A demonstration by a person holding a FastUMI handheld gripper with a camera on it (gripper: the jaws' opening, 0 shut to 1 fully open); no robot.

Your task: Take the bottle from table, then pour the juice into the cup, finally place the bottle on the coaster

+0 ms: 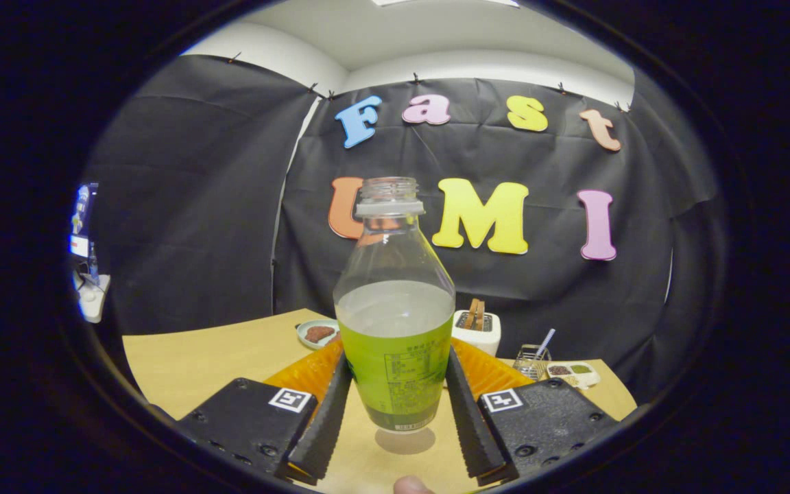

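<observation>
Nearest to you, a fingertip [412, 486] shows just behind the gripper [395, 405]. Your gripper's two fingers are clamped on the bottle [395, 322], one pad on each side of the labelled lower body. That low grip sits around the heavier, liquid-filled part, which should keep the bottle steady when you tilt it.

The bottle stands upright between the fingers, cap off, neck open, with juice filling about the lower half and clear plastic above. Its base appears to hang a little above the table [196, 363]: a shadow lies on the wood under it, apart from the base. So the take looks done and the pour comes next, as I read it.

Just behind the bottle, on either side of it, an orange ridged thing [484, 370] lies on the table; I cannot tell whether it is the coaster. I cannot make out the cup.

Farther back, a small plate [317, 334] with something dark on it sits to the left. To the right stands a white toaster [477, 328] with slices in it, then a wire holder [531, 360] with a straw-like stick, and a small tray [572, 371] of compartments near the table's far edge.

Keep the neck level until you find the cup, since the open top will spill with any early tilt.
</observation>
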